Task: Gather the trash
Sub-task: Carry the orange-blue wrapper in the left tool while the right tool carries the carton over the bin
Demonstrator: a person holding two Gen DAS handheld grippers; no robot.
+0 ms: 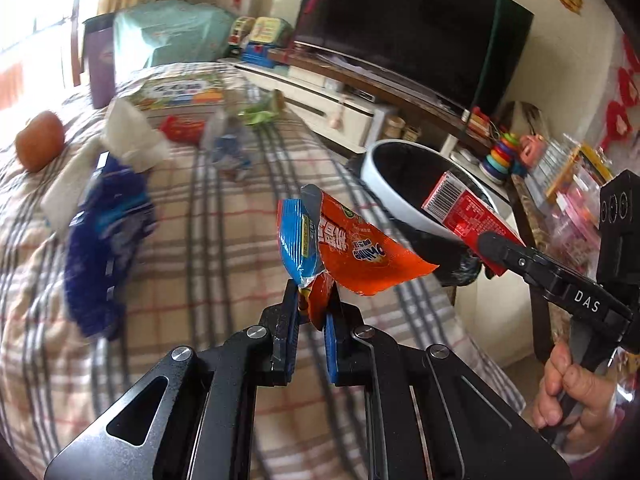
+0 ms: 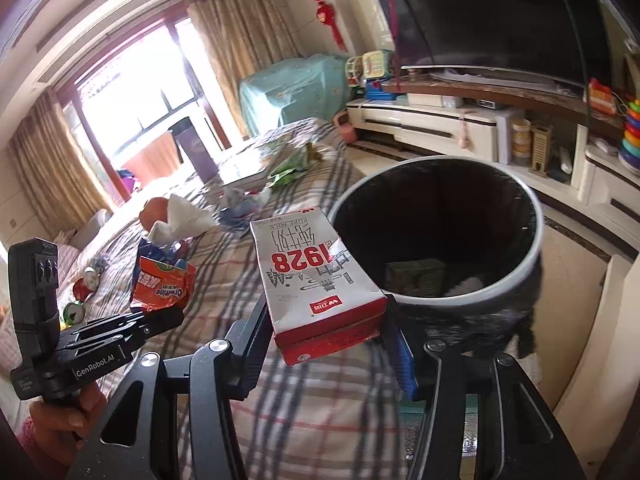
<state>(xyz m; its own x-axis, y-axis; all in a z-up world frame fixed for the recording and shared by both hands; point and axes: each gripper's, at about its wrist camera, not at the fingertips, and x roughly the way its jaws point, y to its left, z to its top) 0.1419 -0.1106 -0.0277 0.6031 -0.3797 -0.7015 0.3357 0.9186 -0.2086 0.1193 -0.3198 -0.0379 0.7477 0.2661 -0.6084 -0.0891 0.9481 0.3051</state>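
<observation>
Beside the bed's edge [image 2: 312,420], our right gripper [image 2: 326,354] clamps the milk carton [image 2: 316,276], long axis pointing toward the trash bin [image 2: 532,256]; our left gripper [image 1: 314,316] pinches shut on the orange snack wrapper [image 1: 352,248].

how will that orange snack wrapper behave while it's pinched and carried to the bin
The orange snack wrapper probably flops: it curls and sags sideways above the left hand-held gripper, which pinches only its crumpled lower end. It looks torn open and empty, so likely very light. Its glossy film may be slippery, so it could slide free over the trash bin.
</observation>
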